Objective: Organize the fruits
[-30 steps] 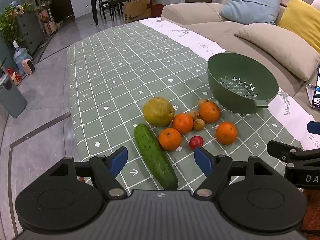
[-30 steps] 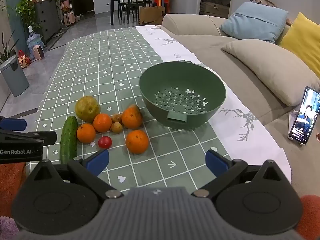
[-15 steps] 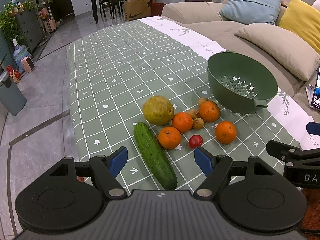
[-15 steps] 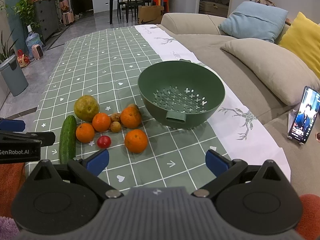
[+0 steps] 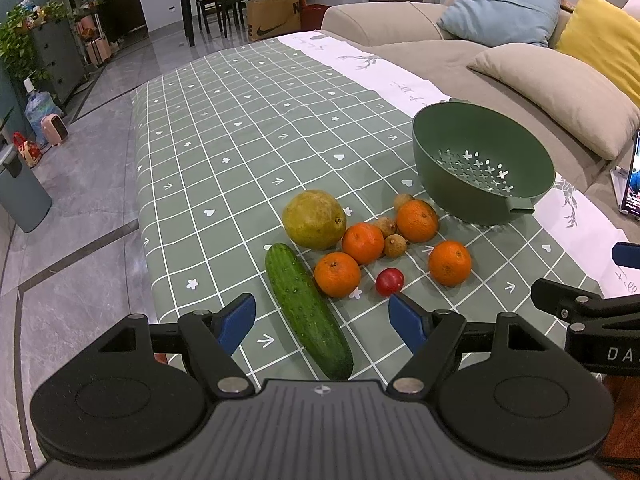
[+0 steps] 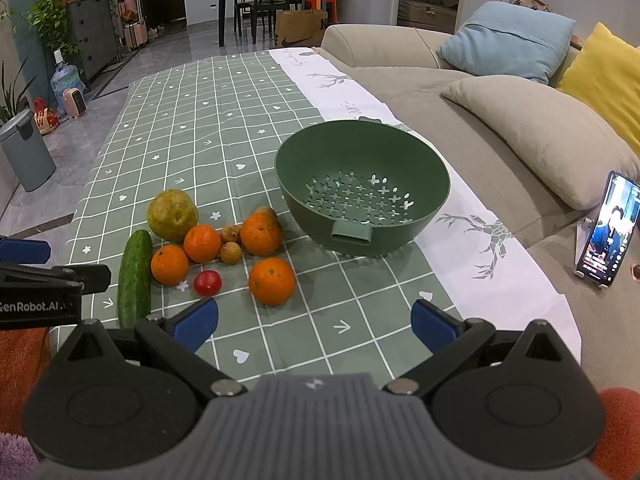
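A green colander bowl stands empty on the checked tablecloth, also in the left wrist view. Left of it lie a yellow-green pear, several oranges, small brown longans, a red cherry tomato and a cucumber. My left gripper is open and empty, low over the cucumber's near end. My right gripper is open and empty, just in front of the nearest orange.
The table's near edge lies just under both grippers. A beige sofa with cushions runs along the right. A phone stands on the sofa. A bin stands on the floor to the left.
Both grippers have crept slightly forward toward the fruit; both stay open. No fruit has moved.
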